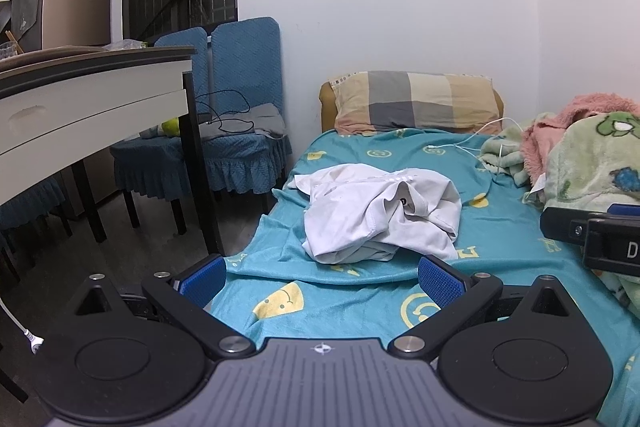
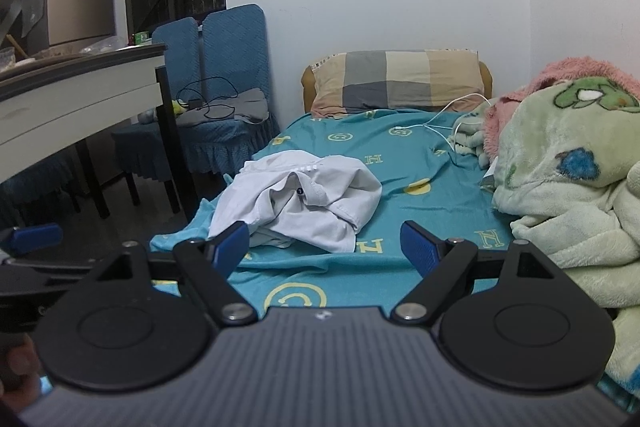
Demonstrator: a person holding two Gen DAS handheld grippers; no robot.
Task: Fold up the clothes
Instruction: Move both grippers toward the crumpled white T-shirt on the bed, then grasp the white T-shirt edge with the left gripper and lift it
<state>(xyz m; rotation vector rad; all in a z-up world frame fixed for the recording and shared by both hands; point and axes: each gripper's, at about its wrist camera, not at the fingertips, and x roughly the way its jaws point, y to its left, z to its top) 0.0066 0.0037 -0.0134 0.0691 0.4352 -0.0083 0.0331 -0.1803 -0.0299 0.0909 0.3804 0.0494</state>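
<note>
I hold my left gripper (image 1: pixel 322 277) and my right gripper (image 2: pixel 324 245) over the near end of the bed, each with its two blue pads spread wide and nothing between them. One crumpled white garment (image 1: pixel 380 215) lies on the teal sheet (image 1: pixel 500 267), just beyond both grippers. One checked pillow (image 1: pixel 416 101) sits at the head. Two blue-covered chairs (image 1: pixel 240 99) stand beside one table (image 1: pixel 80 99). One green blanket (image 2: pixel 560 187) is heaped at my right.

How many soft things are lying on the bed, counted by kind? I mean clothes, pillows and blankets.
White garment: 1, crumpled, on the teal sheet
Checked pillow: 1
Fleece blankets: 2, one green, one pink
Total: 4
</note>
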